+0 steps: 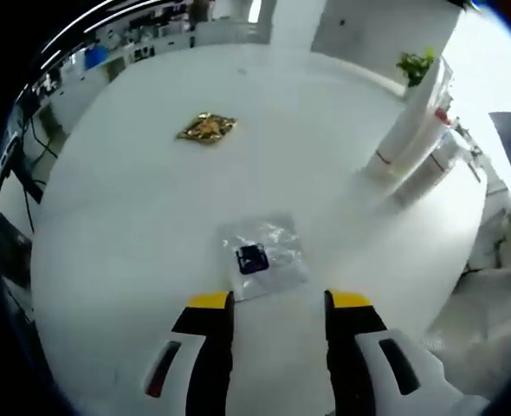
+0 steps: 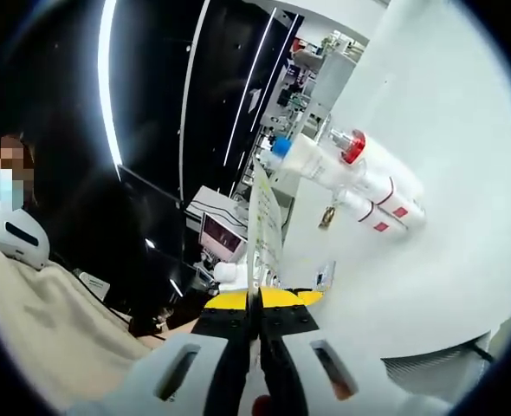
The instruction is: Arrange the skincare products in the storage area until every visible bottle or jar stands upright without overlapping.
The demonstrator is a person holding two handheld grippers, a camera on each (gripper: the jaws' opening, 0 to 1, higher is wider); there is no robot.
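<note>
Gold foil packet (image 1: 207, 128), small green plant (image 1: 416, 65) on white table (image 1: 134, 217).

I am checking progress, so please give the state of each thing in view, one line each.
left gripper: open, empty, above the table.
right gripper: shut on a thin clear sachet.
white bottles: grouped together on the table.
clear packet: lying flat.
gold packet: lying flat.

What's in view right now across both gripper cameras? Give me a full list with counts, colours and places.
White bottles: three, red bands, upright together at the table's far right.
Clear packet: one, dark blue item inside, flat just ahead of the left jaws.
Gold packet: one, flat, farther out on the table.
Table: one, white, round.
Thin sheet: one, pale, clamped edge-on in the right jaws.
Left gripper: yellow tips, open.
Right gripper: yellow tips, shut on the sheet.
</note>
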